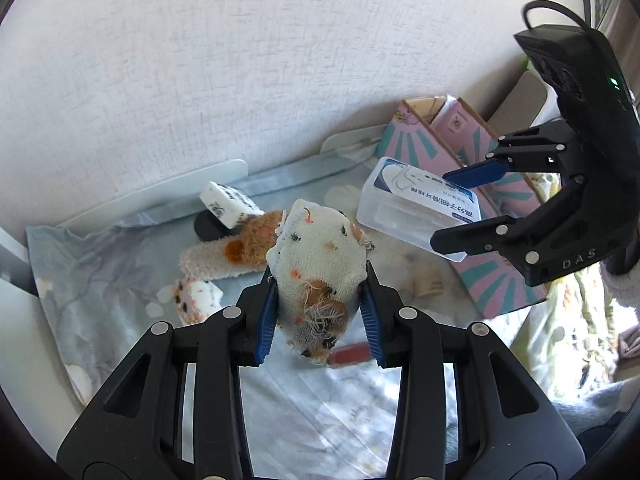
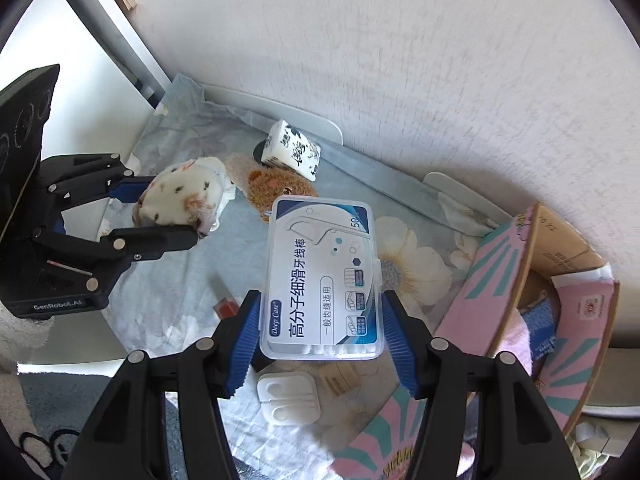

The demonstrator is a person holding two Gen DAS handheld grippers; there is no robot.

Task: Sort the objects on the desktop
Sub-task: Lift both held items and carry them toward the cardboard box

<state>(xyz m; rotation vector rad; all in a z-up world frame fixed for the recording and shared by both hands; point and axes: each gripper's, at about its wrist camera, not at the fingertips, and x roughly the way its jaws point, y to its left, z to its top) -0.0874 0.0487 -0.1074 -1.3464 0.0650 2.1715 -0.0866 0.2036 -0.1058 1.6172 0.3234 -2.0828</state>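
Observation:
My left gripper [image 1: 320,312] is shut on a white spotted cloth bundle [image 1: 320,264] and holds it above the floral cloth; it also shows in the right wrist view [image 2: 180,200]. My right gripper [image 2: 320,332] is shut on a clear plastic dental floss box [image 2: 320,276] with a blue and white label, lifted above the cloth. The same box shows in the left wrist view [image 1: 416,208] between the right gripper's fingers [image 1: 468,236]. A pink and teal cardboard box [image 2: 532,300] stands open at the right.
On the floral cloth [image 2: 200,292] lie a brown plush toy [image 2: 276,188], a white packet with black writing [image 2: 292,148], a small red item [image 2: 228,306], a white plastic case [image 2: 288,398] and a small tan item [image 2: 340,376]. A white wall runs behind.

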